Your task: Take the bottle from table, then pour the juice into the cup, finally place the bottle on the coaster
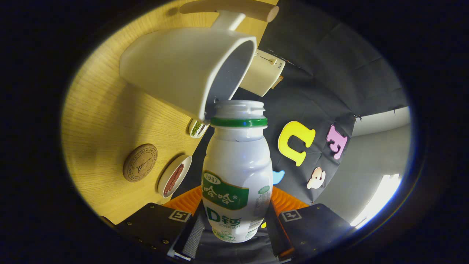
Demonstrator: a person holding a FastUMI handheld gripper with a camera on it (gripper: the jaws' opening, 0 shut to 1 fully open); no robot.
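Observation:
A white plastic bottle [236, 172] with a green neck ring and a green label sits between my fingers, and my gripper [234, 223] is shut on it. The bottle's cap is off and its open mouth is right at the rim of a white cup [183, 69] that stands on the wooden table [106, 117]. The whole view is rolled, so the table looks tipped on its side and the bottle is tilted toward the cup. A round cork coaster [140, 162] lies on the table, nearer to me than the cup and apart from it.
Two small white dishes rest near the table's edge: one with something red-brown [174, 179] beside the coaster, one with green bits [198, 128] under the cup's rim. A cream box [262, 73] stands behind the cup. A wooden rod [234, 8] crosses beyond the cup's handle.

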